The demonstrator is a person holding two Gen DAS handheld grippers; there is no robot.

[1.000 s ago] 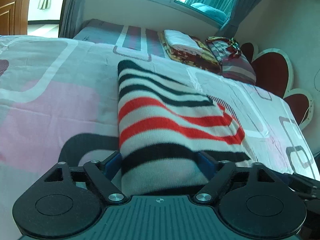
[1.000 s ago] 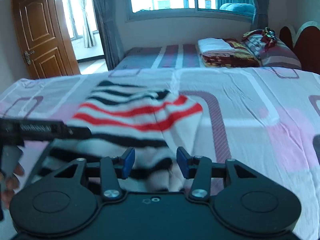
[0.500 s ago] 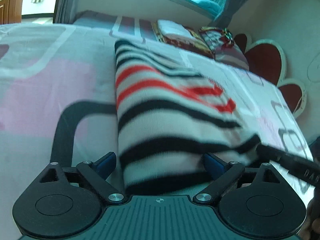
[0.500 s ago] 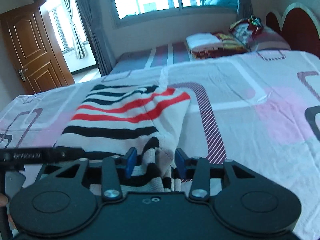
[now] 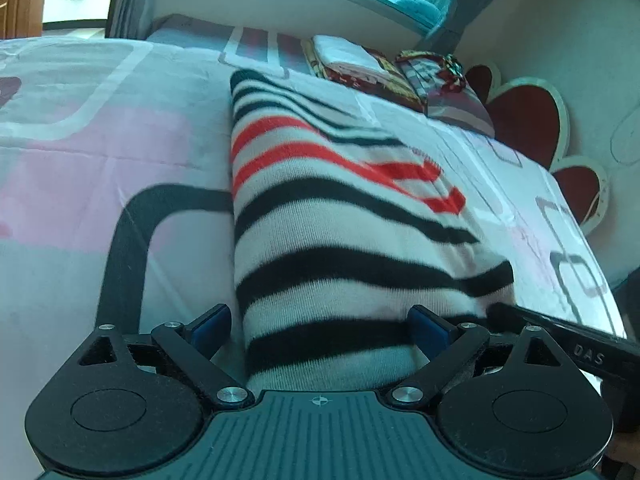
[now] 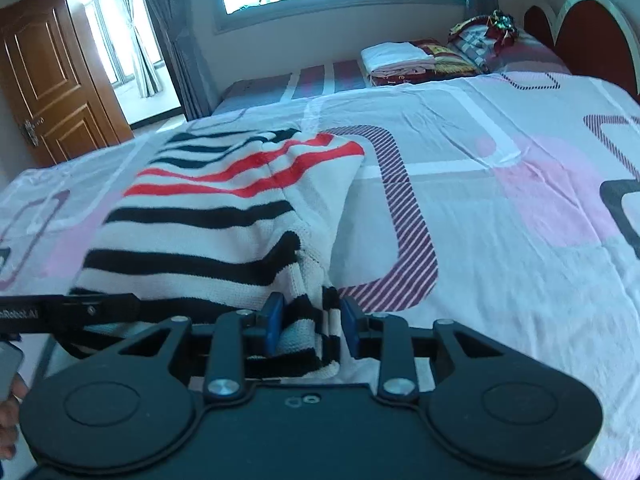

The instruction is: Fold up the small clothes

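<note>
Bedspread [image 6: 500,220], right fingers [image 6: 275,322] pinching striped sweater [image 6: 208,216], left fingers [image 5: 212,326] wide, seemingly straddling it

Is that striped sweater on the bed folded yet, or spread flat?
Partly folded. The sweater is doubled into a narrow strip with a sleeve layered on top, lying on the bed. Its near end is still unfolded.

Patterned bed [image 6: 500,208] under striped sweater [image 6: 224,216], with folded linens [image 6: 394,62], perhaps pillows, far end.
</note>
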